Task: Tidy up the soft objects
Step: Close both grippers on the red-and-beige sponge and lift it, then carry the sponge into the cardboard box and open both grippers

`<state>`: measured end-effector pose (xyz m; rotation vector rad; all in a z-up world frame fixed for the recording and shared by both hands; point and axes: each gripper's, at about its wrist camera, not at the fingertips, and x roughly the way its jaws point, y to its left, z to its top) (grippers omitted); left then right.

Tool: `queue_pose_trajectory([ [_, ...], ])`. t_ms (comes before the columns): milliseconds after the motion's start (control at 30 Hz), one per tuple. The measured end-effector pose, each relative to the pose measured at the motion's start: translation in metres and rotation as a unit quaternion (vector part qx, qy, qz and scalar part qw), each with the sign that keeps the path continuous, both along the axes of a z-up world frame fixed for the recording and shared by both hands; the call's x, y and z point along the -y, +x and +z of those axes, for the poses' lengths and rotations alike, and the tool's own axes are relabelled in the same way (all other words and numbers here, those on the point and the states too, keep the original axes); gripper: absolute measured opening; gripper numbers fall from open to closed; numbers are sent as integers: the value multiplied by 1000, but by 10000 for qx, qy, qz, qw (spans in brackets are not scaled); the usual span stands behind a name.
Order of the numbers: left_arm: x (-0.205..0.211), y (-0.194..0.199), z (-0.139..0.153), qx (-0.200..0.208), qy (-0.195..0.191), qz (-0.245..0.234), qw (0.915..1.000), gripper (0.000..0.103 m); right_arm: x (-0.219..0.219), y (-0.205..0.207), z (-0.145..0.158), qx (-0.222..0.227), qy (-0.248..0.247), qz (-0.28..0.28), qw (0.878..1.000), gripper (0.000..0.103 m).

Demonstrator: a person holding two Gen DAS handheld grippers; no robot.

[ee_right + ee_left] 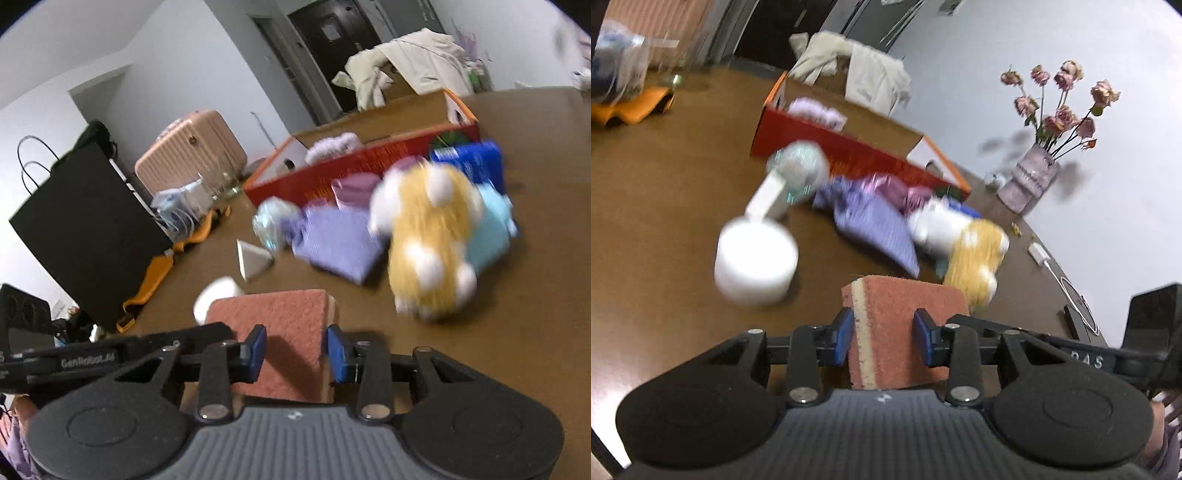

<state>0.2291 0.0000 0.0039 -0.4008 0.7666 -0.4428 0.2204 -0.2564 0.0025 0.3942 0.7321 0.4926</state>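
1. Brown table (665, 206): the red box (849, 155) at its far edge seemingly holds one fluffy item.
2. Your left gripper (884, 338) and right gripper (296, 349) each pinch the sponge (905, 325).
3. The purple cloth (336, 243) and plush toy (432, 251) lie unsorted beside the box.

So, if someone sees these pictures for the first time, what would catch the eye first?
Probably the reddish sponge, close to both cameras, squeezed by the left gripper and the right gripper together. Behind it on the brown table lies a yellow plush toy with white spots next to a purple cloth. Beyond these stands an open red box.
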Motion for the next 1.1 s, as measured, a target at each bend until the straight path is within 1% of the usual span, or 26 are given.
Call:
queue_pose_trajectory([
  [33,0,-3,-3,-25,17,28,10000,36,0,-5,-2,7,12,-33,10000,36],
  [67,0,-6,-5,-4,75,75,9999,40,1,-8,-4,7,22,-53,10000,36],
  [100,0,-8,-5,29,129,127,9998,44,1,-11,-4,26,-10,-116,9999,39],
  [200,-1,-15,-3,159,146,113,9997,48,-1,-18,-7,138,-217,-234,9994,42],
  [333,1,-21,-5,73,164,166,9997,48,-1,-17,-17,31,-106,-261,9996,42],
  [433,0,-25,-8,57,98,189,9998,48,-1,-18,-20,29,-25,-246,9997,41],
  [467,0,-26,-9,59,73,187,9998,45,-1,-18,-21,7,19,-253,9997,41],
  [500,0,-26,-10,47,54,162,9998,38,0,-19,-22,-15,55,-238,9997,36],
  [533,0,-25,-11,28,44,140,9999,38,-1,-19,-22,-8,95,-205,9997,32],
  [633,0,-24,-13,40,61,201,9998,34,-4,-21,-20,10,62,-174,9998,32],
  [700,0,-23,-13,44,46,221,9997,33,-3,-20,-21,-23,131,-191,9997,31],
  [800,1,-21,-9,110,3,224,9997,32,-1,-20,-18,10,151,-230,9996,31],
  [900,2,-12,7,264,-101,175,9994,32,3,-18,-3,197,188,-316,9991,30],
  [933,3,-7,15,356,-123,155,9992,32,5,-15,7,316,209,-347,9987,30],
  [1000,10,14,40,658,-50,70,9978,32,11,-2,28,582,196,-346,9975,30],
  [1100,25,64,83,991,-40,-45,9951,32,24,36,65,1047,120,-369,9938,30],
])
